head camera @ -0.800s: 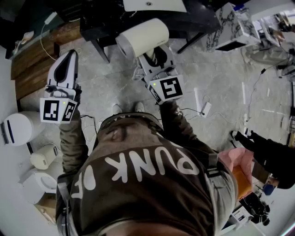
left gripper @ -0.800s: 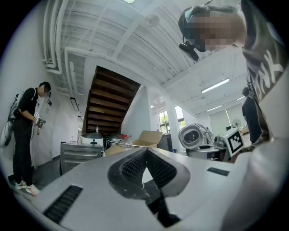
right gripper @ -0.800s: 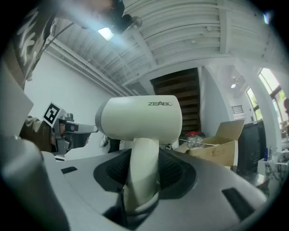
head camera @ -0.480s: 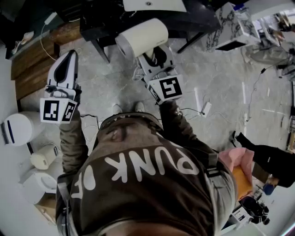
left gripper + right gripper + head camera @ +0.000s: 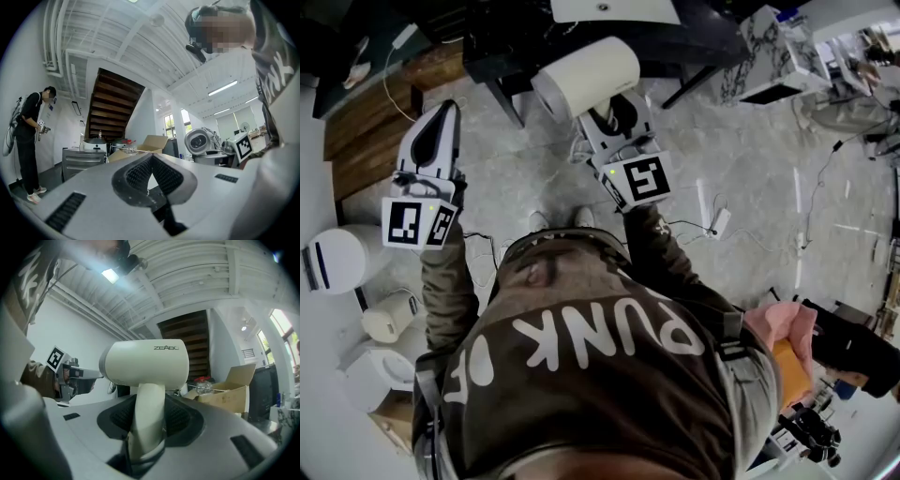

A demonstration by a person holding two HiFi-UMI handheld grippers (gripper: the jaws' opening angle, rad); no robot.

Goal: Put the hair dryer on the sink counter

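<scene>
Clamping the handle of the one cream hair dryer (image 5: 146,364) between its pads, the right gripper (image 5: 150,417) carries it upright with the barrel level, a steady hold for travel, I judge. No sink counter is identifiable. Of the two grippers, the left gripper (image 5: 151,174) has its jaws together and is empty.

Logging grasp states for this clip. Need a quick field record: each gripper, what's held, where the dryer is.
left gripper: jaws together, nothing between them
right gripper: jaws closed on the hair dryer
grip point: the handle, below the barrel
dryer pose: cream barrel above the jaws, held in the air, resting on nothing
task state: dryer not yet set down
ahead of the person: dark table
</scene>
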